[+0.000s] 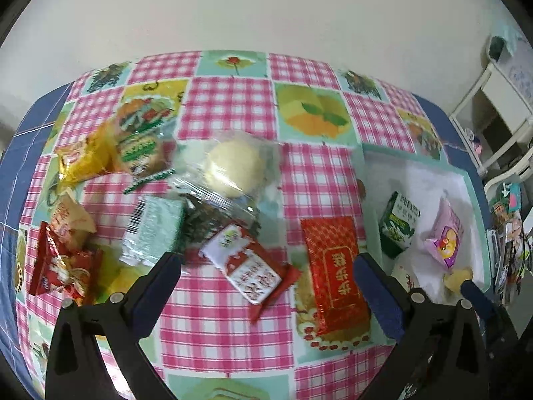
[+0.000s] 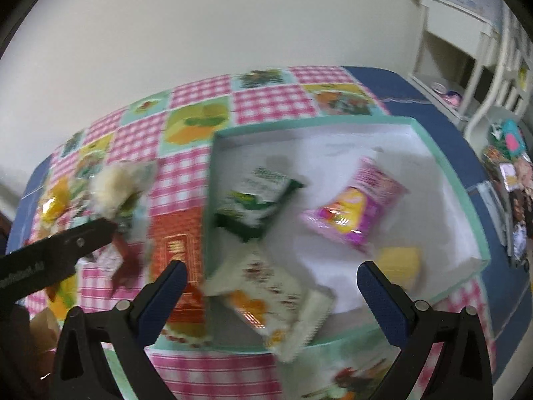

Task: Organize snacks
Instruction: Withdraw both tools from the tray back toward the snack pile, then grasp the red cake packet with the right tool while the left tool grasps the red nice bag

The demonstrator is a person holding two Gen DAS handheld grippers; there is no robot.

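My left gripper [image 1: 266, 263] is open and empty above loose snacks on the checked tablecloth: a red-and-white packet [image 1: 246, 266], a red-gold packet [image 1: 336, 270], a clear-wrapped round cake [image 1: 230, 166], a pale green packet [image 1: 153, 230]. My right gripper [image 2: 271, 271] is open and empty over a mint box [image 2: 479, 233] with a white inside. The box holds a green-white packet [image 2: 256, 200], a pink packet [image 2: 353, 210], a yellow piece [image 2: 399, 263] and a white-orange packet [image 2: 276, 300] lying on its near rim. The box also shows in the left wrist view [image 1: 469, 180].
More snacks lie at the table's left: a yellow bag [image 1: 83, 160], a green-lettered packet [image 1: 140, 153], red packets [image 1: 63, 266]. The left gripper's finger [image 2: 66, 243] shows at the left of the right wrist view. White shelves [image 2: 466, 53] stand past the table's right edge.
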